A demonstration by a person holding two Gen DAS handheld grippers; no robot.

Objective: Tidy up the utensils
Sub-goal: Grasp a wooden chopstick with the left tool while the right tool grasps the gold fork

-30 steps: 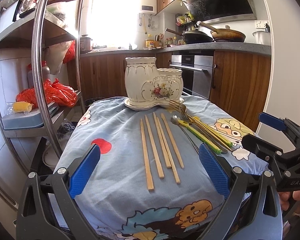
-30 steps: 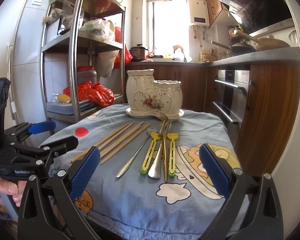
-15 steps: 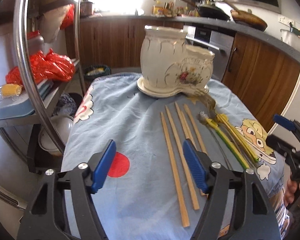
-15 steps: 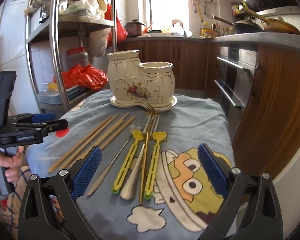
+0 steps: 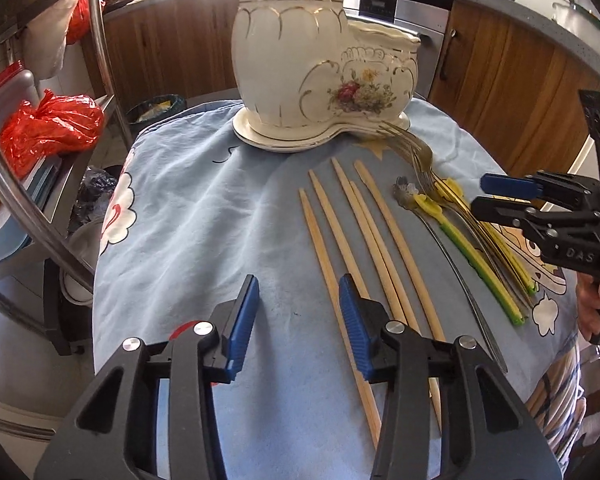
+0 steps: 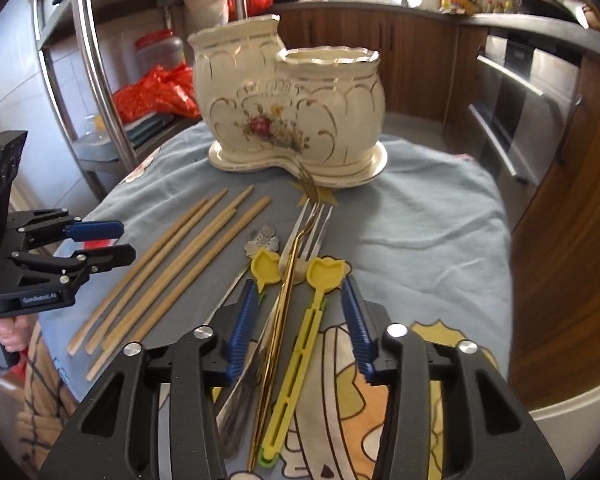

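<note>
Both jaws narrowed; chopsticks [image 5: 356, 236] beside left gripper [image 5: 296, 320], seemingly untouched.

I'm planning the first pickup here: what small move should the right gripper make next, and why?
Probably lower the right gripper further: its jaws, just narrowed, straddle the gold fork and yellow utensil without pressing anything. The ceramic holder stands empty-looking beyond.

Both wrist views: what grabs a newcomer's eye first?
The cream floral ceramic holder on its saucer, at the far end of the blue cartoon cloth. In front of it lie wooden chopsticks on the left and yellow-handled utensils with forks on the right, none picked up yet.
</note>
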